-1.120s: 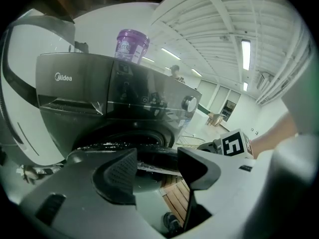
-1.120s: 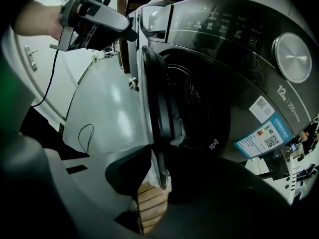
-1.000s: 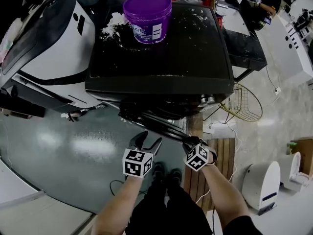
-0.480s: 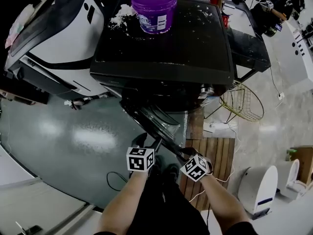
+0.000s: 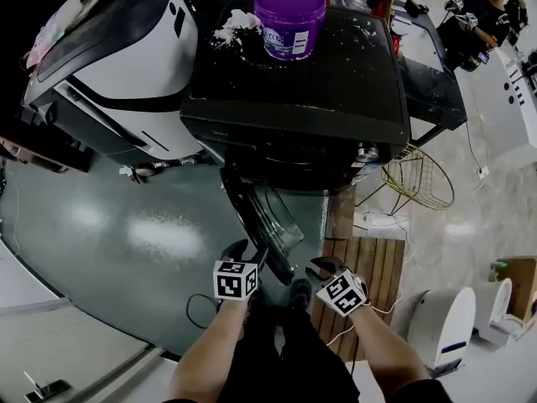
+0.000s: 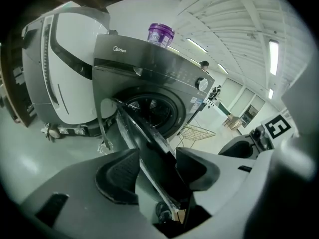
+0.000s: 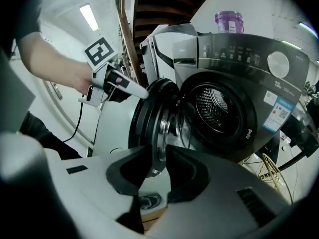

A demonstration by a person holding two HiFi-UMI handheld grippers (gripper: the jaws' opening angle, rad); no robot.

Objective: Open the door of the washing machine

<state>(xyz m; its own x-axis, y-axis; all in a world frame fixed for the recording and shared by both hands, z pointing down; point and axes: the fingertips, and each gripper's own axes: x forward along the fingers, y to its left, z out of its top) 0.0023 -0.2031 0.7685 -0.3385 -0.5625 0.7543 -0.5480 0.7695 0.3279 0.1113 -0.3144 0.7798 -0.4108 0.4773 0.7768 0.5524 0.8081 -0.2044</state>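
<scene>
The black front-loading washing machine (image 5: 294, 91) stands ahead with its round door (image 5: 264, 217) swung well out toward me, and its drum (image 7: 217, 111) is exposed. My right gripper (image 5: 323, 265) is shut on the door's lower rim (image 7: 149, 113), which runs down between its narrow jaws (image 7: 157, 171). My left gripper (image 5: 247, 254) sits at the door's free edge (image 6: 144, 133). That edge lies between its jaws (image 6: 157, 171), which are closing; the pads do not visibly press on it. The right gripper view shows the left gripper (image 7: 142, 91) at the rim's upper part.
A purple tub (image 5: 290, 19) and white powder sit on the machine's top. A white machine (image 5: 126, 57) stands at its left, a wire basket (image 5: 419, 179) at its right. Wooden slats (image 5: 369, 263) lie under my right hand and a white appliance (image 5: 445, 321) beyond. People work at the far right (image 5: 482, 7).
The door has swung farther out from the machine. Both grippers have come back toward me with its edge, and the right one now sits beside the door's tip.
</scene>
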